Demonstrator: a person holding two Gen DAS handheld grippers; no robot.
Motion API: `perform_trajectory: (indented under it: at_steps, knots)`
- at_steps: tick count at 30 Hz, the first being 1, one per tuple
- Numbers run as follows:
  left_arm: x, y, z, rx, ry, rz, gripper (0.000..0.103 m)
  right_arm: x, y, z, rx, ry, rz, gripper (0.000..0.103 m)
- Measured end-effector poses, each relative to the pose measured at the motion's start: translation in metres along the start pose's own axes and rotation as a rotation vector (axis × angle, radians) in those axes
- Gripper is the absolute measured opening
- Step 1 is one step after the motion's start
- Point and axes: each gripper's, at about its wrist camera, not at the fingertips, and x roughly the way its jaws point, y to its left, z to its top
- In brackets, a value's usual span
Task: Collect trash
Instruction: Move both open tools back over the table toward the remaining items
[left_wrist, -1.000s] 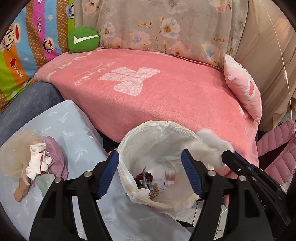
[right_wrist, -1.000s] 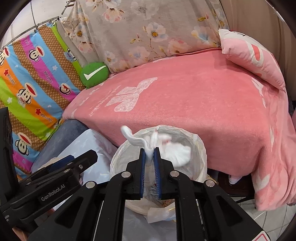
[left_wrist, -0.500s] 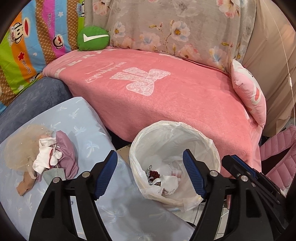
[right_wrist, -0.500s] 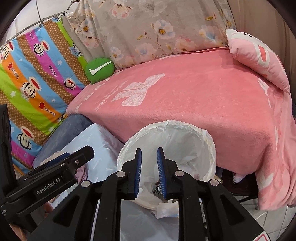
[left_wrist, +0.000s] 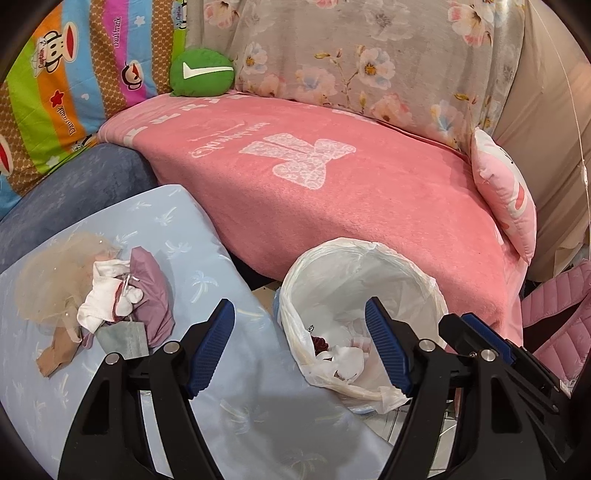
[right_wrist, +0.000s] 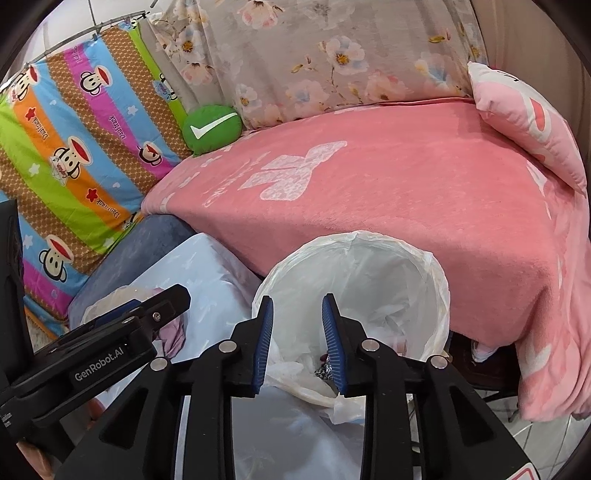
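Observation:
A bin lined with a white plastic bag stands between the blue cushion and the pink bed; it also shows in the right wrist view. White tissue and other scraps lie at its bottom. A pile of trash, with white, purple and beige pieces and a grey mask, lies on the blue cushion. My left gripper is open and empty, in front of the bin's left rim. My right gripper is open and empty, above the bin's near rim.
A bed with a pink blanket is behind the bin. A pink pillow lies at its right end, a green round cushion at its far left. A pink padded bag stands at right.
My right gripper has opened and let go of the white tissue, which now lies in the bin. Both grippers have drawn back a little from the bin.

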Motion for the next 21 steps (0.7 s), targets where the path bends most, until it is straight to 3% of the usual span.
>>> perform_trajectory:
  at_steps: [11,21]
  knots:
    - [-0.005,0.035,-0.008,-0.068,0.003,0.023,0.074,0.008,0.032,-0.009,-0.052,0.025,0.016,0.033]
    - [-0.015,0.084,-0.022,-0.134,-0.002,0.095,0.081,0.020,0.071,-0.023,-0.105,0.058,0.049,0.039]
